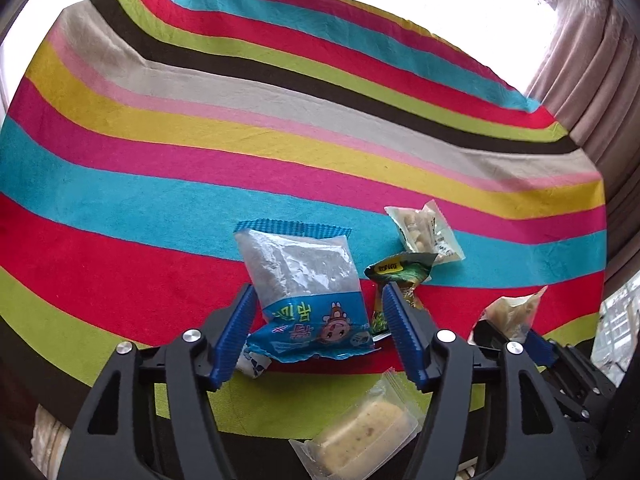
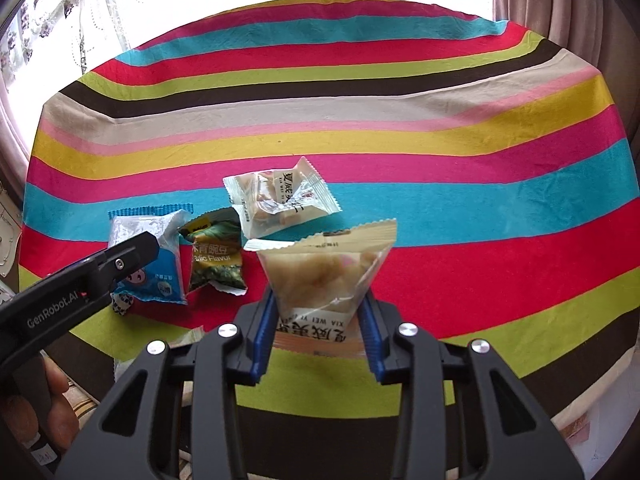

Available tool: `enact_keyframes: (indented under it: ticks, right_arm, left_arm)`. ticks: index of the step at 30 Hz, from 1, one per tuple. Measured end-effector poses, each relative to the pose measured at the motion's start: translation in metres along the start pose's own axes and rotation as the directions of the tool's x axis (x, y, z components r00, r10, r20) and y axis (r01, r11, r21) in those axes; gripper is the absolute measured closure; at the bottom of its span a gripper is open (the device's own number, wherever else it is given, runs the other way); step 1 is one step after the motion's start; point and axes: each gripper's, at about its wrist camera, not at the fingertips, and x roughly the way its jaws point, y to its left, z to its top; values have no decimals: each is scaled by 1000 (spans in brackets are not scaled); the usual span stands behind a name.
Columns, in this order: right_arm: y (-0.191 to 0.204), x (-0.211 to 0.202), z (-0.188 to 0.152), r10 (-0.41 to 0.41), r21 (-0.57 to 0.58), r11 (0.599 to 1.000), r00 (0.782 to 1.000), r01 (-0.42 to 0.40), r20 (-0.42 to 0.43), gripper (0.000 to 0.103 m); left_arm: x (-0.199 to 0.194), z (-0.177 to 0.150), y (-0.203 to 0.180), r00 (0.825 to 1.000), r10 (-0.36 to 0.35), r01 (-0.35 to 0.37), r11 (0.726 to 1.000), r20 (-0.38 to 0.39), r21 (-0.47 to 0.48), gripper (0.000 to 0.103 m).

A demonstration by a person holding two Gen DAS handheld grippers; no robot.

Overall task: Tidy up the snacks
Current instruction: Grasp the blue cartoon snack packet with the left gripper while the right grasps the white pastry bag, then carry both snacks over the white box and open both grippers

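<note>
A blue-and-silver snack packet lies on the striped tablecloth, between the blue pads of my left gripper. The jaws stand apart and the right pad is clear of the packet's edge. The right wrist view shows the left gripper hovering over the same blue packet. My right gripper is shut on a clear beige packet of pale snack pieces, held above the cloth. That packet also shows at the right of the left wrist view.
A green pea packet lies beside the blue one, and a white nut packet just behind it. A clear packet holding a yellow cake sits at the near table edge. A curtain hangs at the right. A hand shows lower left.
</note>
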Motion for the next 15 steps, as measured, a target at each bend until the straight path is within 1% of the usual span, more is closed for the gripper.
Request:
enact_keyframes:
  ticks: [2, 5, 7, 8, 11, 15]
  right_arm:
    - [-4, -6, -3, -12, 4, 1000, 1000, 12, 8, 65]
    - [-6, -16, -8, -26, -2, 1000, 999, 26, 24, 65]
    - [-6, -22, -12, -33, -9, 999, 999, 33, 34, 65]
    - [-7, -25, -14, -34, -12, 999, 999, 34, 38, 65]
    - [-12, -33, -18, -28, -9, 1000, 998, 28, 48, 65]
    - [-21, -42, -24, -12, 18, 1000, 998, 11, 56, 65]
  left_arm:
    - [7, 1, -11, 998, 58, -57, 998, -37, 40, 40]
    - [19, 2, -20, 986, 152, -147, 986, -71, 73, 42]
    - [27, 2, -27, 976, 204, -195, 974, -75, 113, 45]
    - [29, 2, -30, 973, 220, -210, 969, -68, 131, 50]
    - [27, 3, -33, 971, 234, -226, 966, -50, 129, 55]
    - [6, -2, -27, 980, 201, -200, 976, 1, 83, 56]
